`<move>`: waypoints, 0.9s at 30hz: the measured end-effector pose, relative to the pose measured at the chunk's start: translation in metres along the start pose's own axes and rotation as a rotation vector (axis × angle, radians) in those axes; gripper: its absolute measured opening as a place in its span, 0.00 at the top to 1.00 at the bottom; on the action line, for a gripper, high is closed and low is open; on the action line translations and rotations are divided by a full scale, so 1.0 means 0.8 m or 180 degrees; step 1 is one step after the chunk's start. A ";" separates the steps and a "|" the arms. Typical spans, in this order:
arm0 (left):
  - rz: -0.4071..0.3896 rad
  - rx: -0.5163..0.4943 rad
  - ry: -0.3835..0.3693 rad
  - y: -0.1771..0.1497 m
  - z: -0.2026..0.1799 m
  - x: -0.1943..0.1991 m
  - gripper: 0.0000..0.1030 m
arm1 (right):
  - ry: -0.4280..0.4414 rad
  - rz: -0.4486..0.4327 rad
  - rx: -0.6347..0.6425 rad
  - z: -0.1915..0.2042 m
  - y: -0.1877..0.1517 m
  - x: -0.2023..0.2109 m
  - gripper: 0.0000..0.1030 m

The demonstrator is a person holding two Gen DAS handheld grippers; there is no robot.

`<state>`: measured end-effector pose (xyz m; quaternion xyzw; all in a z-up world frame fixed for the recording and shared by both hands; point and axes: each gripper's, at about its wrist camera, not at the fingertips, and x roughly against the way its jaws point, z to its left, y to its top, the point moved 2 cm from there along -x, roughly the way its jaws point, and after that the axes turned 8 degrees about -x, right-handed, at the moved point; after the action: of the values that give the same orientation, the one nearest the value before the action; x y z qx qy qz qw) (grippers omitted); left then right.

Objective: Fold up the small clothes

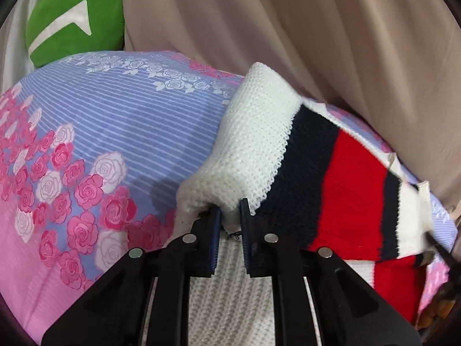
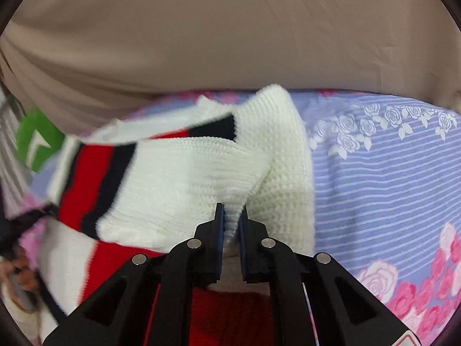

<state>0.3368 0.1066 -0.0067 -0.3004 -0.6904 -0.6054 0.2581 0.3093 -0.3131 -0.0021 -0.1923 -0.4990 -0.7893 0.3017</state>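
Note:
A small knitted sweater (image 1: pixel 288 173), white with navy and red stripes, lies partly lifted over a bed. My left gripper (image 1: pixel 230 206) is shut on a white edge of the sweater, the knit bunched between its jaws. In the right wrist view the sweater (image 2: pixel 178 178) hangs in front of me, folded over itself. My right gripper (image 2: pixel 232 212) is shut on a white fold of the sweater. More of the sweater's red and white knit lies under both grippers.
The bed sheet (image 1: pixel 115 121) is lilac with white stripes and pink roses; it also shows in the right wrist view (image 2: pixel 389 173). A beige curtain (image 1: pixel 317 28) hangs behind the bed. A green cushion (image 1: pixel 75 20) sits at the far left corner.

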 end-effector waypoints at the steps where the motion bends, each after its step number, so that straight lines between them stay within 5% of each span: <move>1: -0.0019 -0.0033 0.0024 -0.001 -0.001 -0.001 0.88 | 0.0037 -0.0083 -0.0024 -0.002 0.002 0.006 0.92; 4: -0.0035 -0.0078 0.0032 -0.006 -0.004 -0.006 0.86 | -0.0268 0.0391 -0.0135 -0.032 -0.010 -0.043 0.91; 7: -0.0116 -0.0151 0.0074 -0.013 -0.007 -0.005 0.85 | -0.0297 0.0162 -0.0239 -0.028 0.001 -0.010 0.89; 8: -0.0136 -0.0150 0.0090 -0.016 -0.006 -0.007 0.85 | -0.0312 0.0033 -0.0222 -0.019 0.005 0.008 0.78; 11: -0.0164 -0.0131 0.0117 -0.016 -0.012 -0.009 0.85 | 0.0018 -0.0048 0.0080 0.053 0.016 0.025 0.76; 13: -0.0175 -0.0099 0.0101 -0.014 -0.010 -0.007 0.84 | 0.0204 0.0092 0.0320 0.100 0.016 0.011 0.65; 15: -0.0178 -0.0073 0.0070 -0.015 -0.008 -0.006 0.84 | 0.0332 0.0264 0.0607 0.156 0.008 -0.019 0.55; 21: -0.0173 -0.0002 -0.0008 -0.016 -0.001 -0.008 0.82 | 0.0632 0.0730 0.0810 0.296 -0.006 -0.154 0.54; 27: -0.0178 0.0040 -0.0061 -0.017 0.001 -0.009 0.81 | 0.0356 0.0862 0.1068 0.364 -0.017 -0.249 0.36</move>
<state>0.3317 0.1054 -0.0209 -0.2851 -0.7048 -0.6051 0.2363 0.4490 0.0108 -0.0068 -0.1606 -0.5754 -0.6569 0.4600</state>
